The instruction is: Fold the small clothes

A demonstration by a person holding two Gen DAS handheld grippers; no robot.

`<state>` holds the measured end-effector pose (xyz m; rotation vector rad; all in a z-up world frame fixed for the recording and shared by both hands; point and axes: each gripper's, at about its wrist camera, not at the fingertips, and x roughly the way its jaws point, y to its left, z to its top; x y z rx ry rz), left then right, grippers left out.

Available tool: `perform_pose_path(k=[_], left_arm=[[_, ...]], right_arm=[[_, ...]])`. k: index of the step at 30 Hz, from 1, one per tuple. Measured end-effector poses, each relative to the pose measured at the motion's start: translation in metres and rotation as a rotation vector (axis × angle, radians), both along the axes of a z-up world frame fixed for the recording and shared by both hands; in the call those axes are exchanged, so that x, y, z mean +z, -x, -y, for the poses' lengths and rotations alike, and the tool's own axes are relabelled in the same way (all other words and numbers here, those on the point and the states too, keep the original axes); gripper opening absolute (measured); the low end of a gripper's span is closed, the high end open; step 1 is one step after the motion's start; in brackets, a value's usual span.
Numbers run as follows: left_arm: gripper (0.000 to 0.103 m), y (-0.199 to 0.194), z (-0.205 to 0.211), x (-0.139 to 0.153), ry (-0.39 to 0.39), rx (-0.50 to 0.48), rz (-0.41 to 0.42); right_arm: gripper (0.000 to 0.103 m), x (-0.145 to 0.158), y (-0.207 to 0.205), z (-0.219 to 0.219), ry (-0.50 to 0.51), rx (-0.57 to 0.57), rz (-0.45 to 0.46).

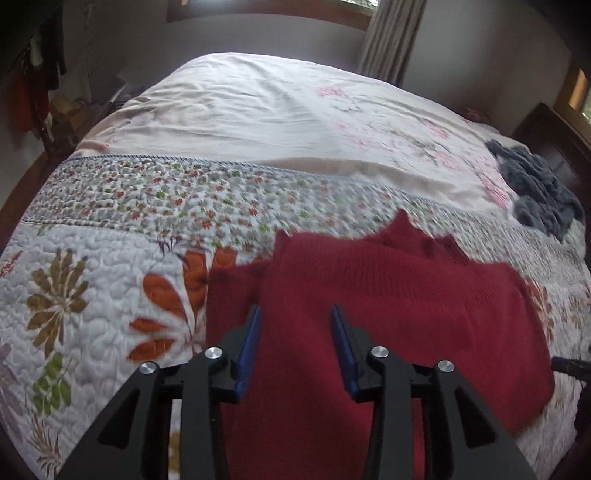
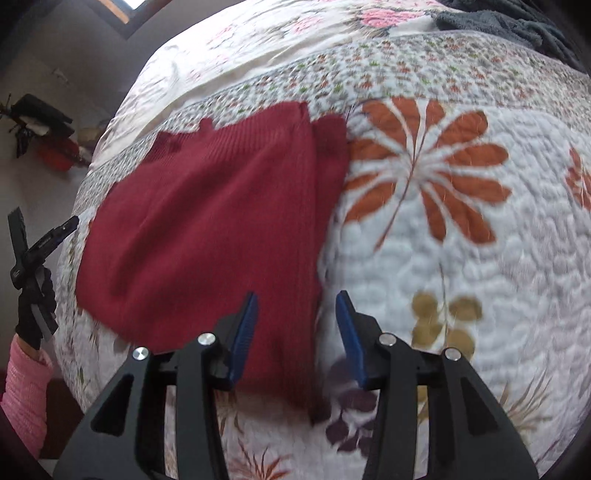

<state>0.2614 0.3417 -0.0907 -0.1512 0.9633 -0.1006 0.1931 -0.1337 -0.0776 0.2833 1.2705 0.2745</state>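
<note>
Surface: a bed covered by a white quilt [image 1: 92,266] with large orange, olive and purple flower prints and a band of small flowers. Beyond that band lies a pale sheet [image 1: 258,122] printed with pink blossoms. Room: grey walls, a curtain [image 1: 388,33] at a window, and dark wooden furniture at the right edge.

Task item: a dark red knitted garment [image 1: 369,295] lies spread flat on the quilt, with one side apparently folded over; blur makes the layers hard to separate.

The left gripper [image 1: 295,314] hovers over the garment, blue-padded jaws wide apart, nothing between them. The right gripper [image 2: 295,299] is likewise wide apart and empty, positioned over the garment's edge where it meets the quilt.

Left view only: a crumpled grey towel [image 1: 535,188] at the far right of the bed. Right view only: a black-gloved hand [image 2: 35,302] with a pink sleeve [image 2: 26,395] gripping the other tool's handle, and dark clutter by the wall.
</note>
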Motion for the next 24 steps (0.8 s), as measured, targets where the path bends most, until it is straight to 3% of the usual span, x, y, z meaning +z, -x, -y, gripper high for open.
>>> perform_pose_path(k=[2,4,6,12,17,24], left_arm=[[0.043,0.014,0.014,-0.004,-0.008,-0.039,-0.015],[0.044,0.028,0.026,-0.013,-0.036,-0.068,-0.029],[0.044,0.035,0.035,-0.027,-0.061,-0.085,-0.060],[0.044,0.037,0.030,-0.051,-0.055,-0.081,-0.125],[0.044,0.037,0.032,-0.054,-0.076,-0.096,-0.124],[0.045,0.039,0.032,-0.060,-0.087,-0.105,-0.115]], right_arm=[[0.041,-0.002,0.015,-0.005,0.002,0.020,-0.009],[0.029,-0.005,0.024,-0.013,0.008,0.052,-0.013],[0.010,-0.007,0.027,-0.018,0.036,0.064,-0.028],[0.008,0.012,0.038,-0.009,0.006,0.059,-0.017],[0.007,-0.018,0.044,-0.003,0.029,0.042,-0.101],[0.009,-0.039,0.043,-0.008,0.063,0.019,-0.111]])
